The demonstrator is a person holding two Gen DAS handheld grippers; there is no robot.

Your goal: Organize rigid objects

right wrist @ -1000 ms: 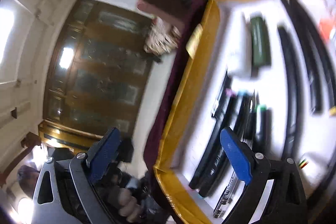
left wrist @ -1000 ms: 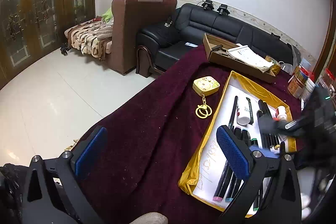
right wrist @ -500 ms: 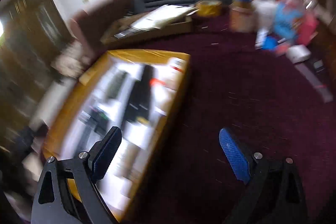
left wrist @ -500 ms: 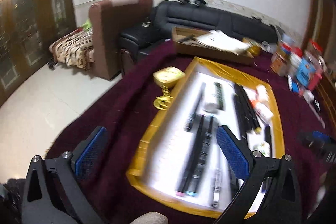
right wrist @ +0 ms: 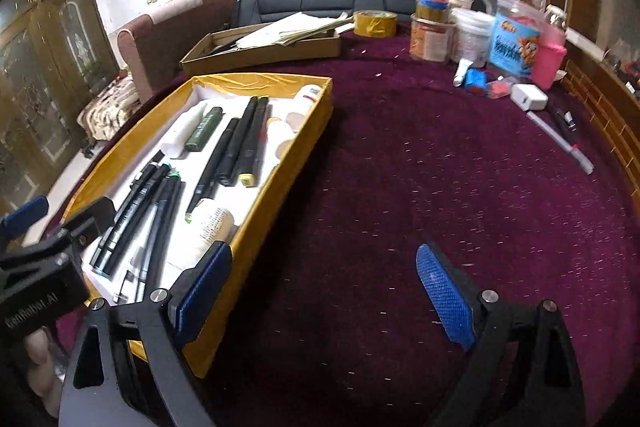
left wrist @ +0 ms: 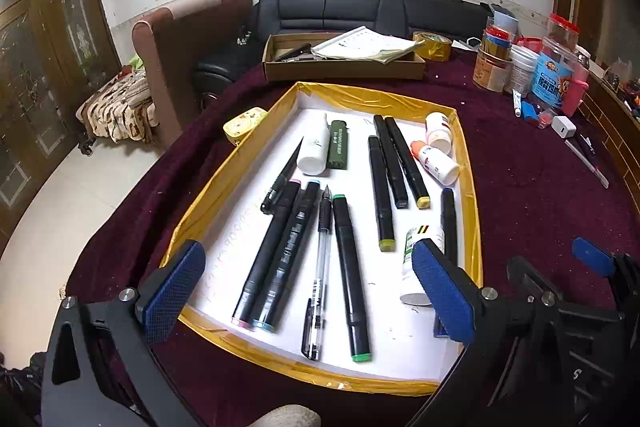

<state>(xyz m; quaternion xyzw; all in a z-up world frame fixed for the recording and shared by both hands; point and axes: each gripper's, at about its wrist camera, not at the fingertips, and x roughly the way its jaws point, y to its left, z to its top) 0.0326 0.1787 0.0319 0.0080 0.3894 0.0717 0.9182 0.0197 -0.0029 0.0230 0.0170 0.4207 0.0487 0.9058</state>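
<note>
Both grippers, left and right, spread, empty. Black green-capped marker at 6 o'clock in yellow-rimmed tray: light, stiff, slick; pinch mid-barrel.

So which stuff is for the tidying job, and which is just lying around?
For the job: yellow tray, markers, clear pen, white bottles, green lighter.

Just lying about: cardboard box, tape roll, jars, white charger.

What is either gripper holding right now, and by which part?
Nothing. The left gripper is open above the tray, and the right gripper is open over bare cloth.
</note>
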